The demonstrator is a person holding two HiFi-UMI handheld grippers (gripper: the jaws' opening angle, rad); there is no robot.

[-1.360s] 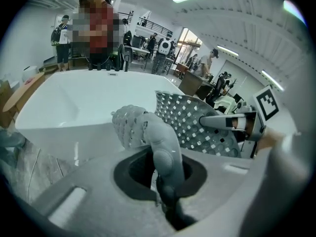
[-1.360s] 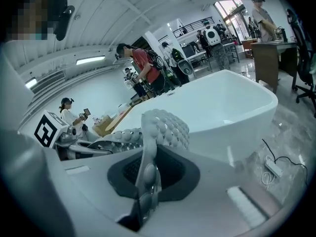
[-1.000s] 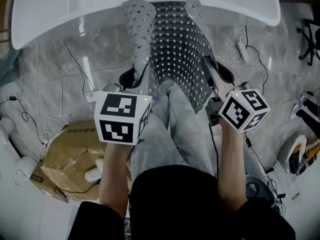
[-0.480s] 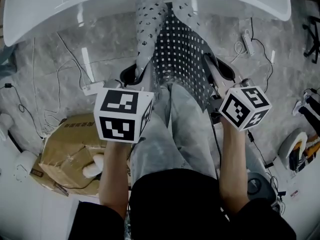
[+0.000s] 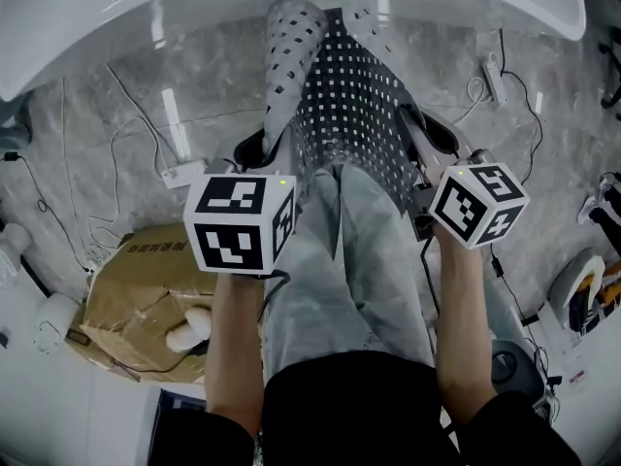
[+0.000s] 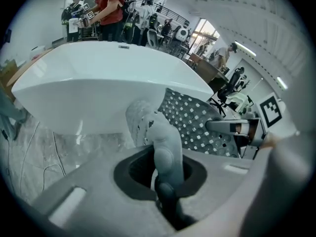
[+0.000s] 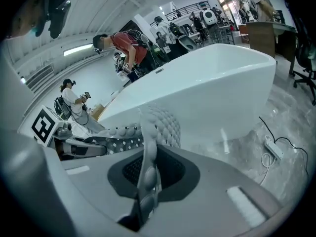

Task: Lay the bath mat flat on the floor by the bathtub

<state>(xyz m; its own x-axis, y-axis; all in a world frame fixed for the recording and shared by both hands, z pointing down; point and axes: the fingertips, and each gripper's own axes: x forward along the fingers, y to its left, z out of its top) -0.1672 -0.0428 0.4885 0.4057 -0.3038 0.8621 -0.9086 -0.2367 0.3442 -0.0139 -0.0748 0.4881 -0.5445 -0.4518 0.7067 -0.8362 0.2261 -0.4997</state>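
**Bath mat being held in both grippers in front of the bathtub**

The bath mat (image 5: 351,105) is being pinched at its near edge by the left gripper (image 6: 163,154) and the right gripper (image 7: 146,174), each with its jaws closed tight on a corner fold. It is being held stretched out ahead of them toward the bathtub (image 5: 194,8), above the floor (image 5: 87,115). Ahead of the left gripper the mat's side is being curled over on itself (its pale underside is showing), so a crease is likely unless that side is drawn out. The white power strip (image 5: 180,175), just left of that gripper, is at risk of being trapped underneath, and the far end of being bunched against the tub.
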